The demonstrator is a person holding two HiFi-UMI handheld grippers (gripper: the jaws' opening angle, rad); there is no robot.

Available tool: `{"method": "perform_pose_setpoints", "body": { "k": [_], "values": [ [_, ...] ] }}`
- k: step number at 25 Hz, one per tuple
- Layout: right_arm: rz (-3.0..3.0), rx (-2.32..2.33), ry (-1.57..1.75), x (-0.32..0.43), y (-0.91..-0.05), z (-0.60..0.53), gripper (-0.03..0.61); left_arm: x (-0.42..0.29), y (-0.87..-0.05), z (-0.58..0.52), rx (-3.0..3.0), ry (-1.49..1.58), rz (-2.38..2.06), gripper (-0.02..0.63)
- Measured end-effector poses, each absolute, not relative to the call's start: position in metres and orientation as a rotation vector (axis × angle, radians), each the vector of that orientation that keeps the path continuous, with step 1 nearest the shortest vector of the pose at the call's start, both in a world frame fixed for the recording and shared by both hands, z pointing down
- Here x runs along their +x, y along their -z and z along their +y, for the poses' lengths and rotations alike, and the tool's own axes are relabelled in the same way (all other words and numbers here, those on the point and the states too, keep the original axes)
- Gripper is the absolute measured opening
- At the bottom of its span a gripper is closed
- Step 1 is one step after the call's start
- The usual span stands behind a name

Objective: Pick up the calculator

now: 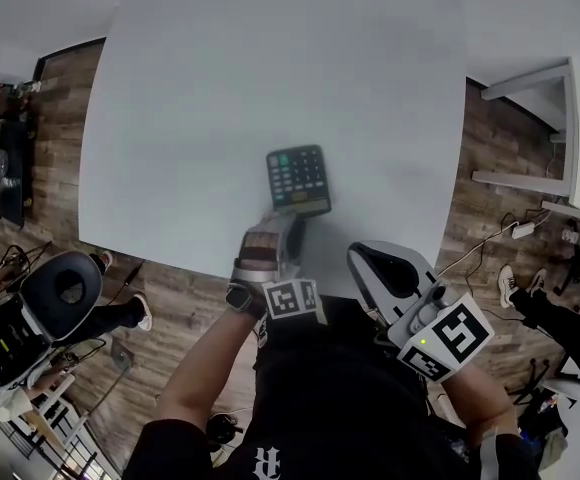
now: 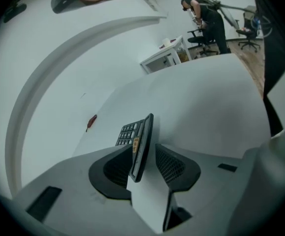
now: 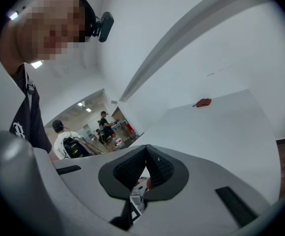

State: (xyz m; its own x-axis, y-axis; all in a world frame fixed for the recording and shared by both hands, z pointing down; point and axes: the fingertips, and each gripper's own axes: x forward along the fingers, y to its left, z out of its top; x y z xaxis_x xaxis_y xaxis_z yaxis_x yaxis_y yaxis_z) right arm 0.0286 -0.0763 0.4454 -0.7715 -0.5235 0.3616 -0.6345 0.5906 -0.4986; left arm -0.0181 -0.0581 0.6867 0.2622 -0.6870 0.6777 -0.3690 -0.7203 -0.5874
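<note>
In the head view the calculator (image 1: 298, 178) lies on the white table (image 1: 270, 58), its near end at the tips of the left gripper (image 1: 288, 220). Bare tabletop surrounds it, and the right gripper (image 1: 368, 260) hangs back by the front edge. In the left gripper view the jaws stand apart with the calculator (image 2: 140, 144) edge-on between them and a gap at one pad. The reach looks done, so the left gripper (image 2: 143, 149) next needs to close and lift straight up. In the right gripper view the right gripper (image 3: 145, 150) has its pads together on nothing, well clear of the work.
</note>
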Motion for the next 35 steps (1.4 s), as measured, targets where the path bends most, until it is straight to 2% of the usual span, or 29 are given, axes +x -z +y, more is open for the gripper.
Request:
{"method": "perform_pose_setpoints", "body": {
  "k": [14, 16, 19, 26, 35],
  "values": [
    [-2.606, 0.961, -0.972, 0.027, -0.453, -0.072, 0.011, -0.025, -0.703, -0.072, -2.129, 1.454, 0.947, 0.128],
    [-2.603, 0.960, -0.976, 0.029, -0.454, -0.073, 0.011, -0.025, -0.701, -0.075, -2.112, 1.430, 0.962, 0.087],
    [-2.600, 0.961, -0.977, 0.031, -0.454, -0.071, 0.011, -0.024, -0.700, -0.073, -2.098, 1.411, 0.958, 0.073],
    [-2.602, 0.987, -0.962, 0.034, -0.452, -0.072, 0.011, -0.025, -0.682, -0.079, -2.138, 1.326, 0.999, 0.048],
    [-2.631, 1.018, -0.913, 0.037, -0.445, -0.085, 0.011, -0.040, -0.641, -0.107, -2.165, 1.286, 1.106, 0.046]
  ]
}}
